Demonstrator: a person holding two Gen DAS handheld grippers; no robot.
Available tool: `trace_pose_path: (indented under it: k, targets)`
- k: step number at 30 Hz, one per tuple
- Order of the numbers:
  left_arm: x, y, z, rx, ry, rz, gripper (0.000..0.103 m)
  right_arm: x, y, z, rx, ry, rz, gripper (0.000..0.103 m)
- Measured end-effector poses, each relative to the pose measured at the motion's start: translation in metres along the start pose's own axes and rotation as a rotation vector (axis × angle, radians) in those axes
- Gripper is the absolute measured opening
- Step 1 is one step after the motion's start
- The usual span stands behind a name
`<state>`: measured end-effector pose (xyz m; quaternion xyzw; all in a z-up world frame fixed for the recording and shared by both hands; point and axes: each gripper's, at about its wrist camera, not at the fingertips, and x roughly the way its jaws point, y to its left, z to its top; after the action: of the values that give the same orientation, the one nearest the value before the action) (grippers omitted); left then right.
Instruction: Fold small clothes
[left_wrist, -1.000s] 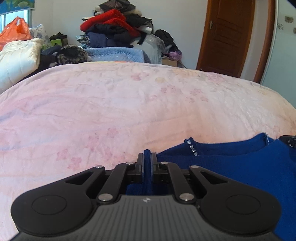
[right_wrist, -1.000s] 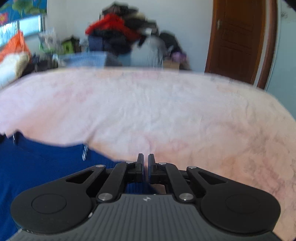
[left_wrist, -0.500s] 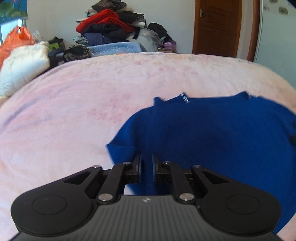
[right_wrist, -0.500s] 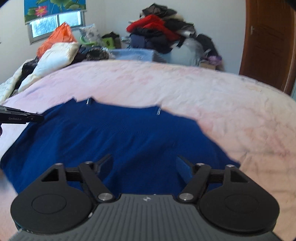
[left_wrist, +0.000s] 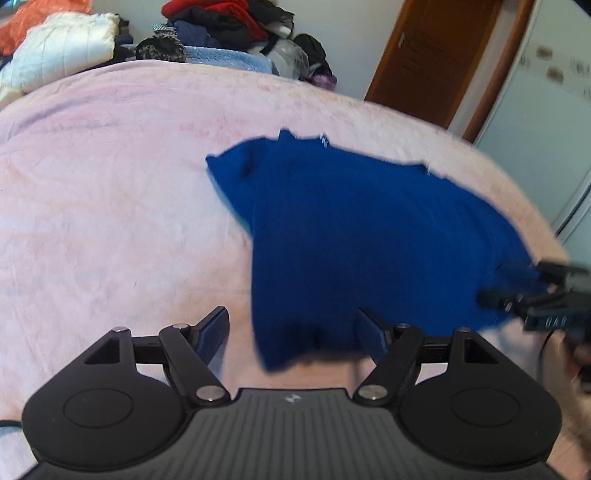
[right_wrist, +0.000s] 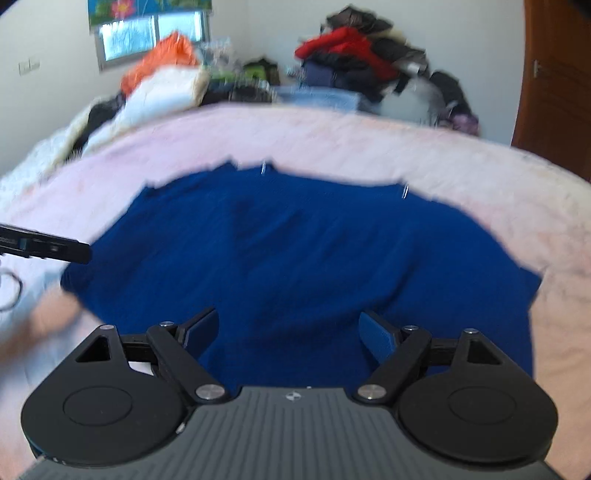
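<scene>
A dark blue knit sweater (left_wrist: 362, 236) lies spread on the pink bed cover (left_wrist: 110, 206), with small shiny beads at its far edge. It also shows in the right wrist view (right_wrist: 295, 258). My left gripper (left_wrist: 291, 332) is open and empty, above the sweater's near left corner. My right gripper (right_wrist: 288, 330) is open and empty over the sweater's near edge. The right gripper shows at the right of the left wrist view (left_wrist: 543, 299). The left gripper's tip shows at the left of the right wrist view (right_wrist: 44, 247). Both views are motion-blurred.
The pink bed cover (right_wrist: 443, 158) fills both views. A heap of clothes (left_wrist: 221, 22) and white bedding (left_wrist: 62, 48) sit beyond the bed's far edge. A brown door (left_wrist: 436, 55) stands at the back right. A window (right_wrist: 147, 33) is at the back left.
Both grippers let go of the sweater and opened wide, then drew back and up. The sweater now lies flat on the bed.
</scene>
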<state>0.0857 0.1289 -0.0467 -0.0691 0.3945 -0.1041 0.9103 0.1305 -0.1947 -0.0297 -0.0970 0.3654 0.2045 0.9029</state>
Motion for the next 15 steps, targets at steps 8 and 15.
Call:
trace_pose_path:
  k: [8, 15]
  targets:
    - [-0.01, -0.004, -0.005, 0.072, -0.016, 0.099, 0.074, -0.035, 0.032, 0.003, -0.198, -0.096, -0.217, 0.09]
    - [-0.01, -0.015, -0.01, 0.14, -0.015, 0.169, 0.075, -0.064, 0.073, 0.008, -0.456, -0.302, -0.363, 0.096]
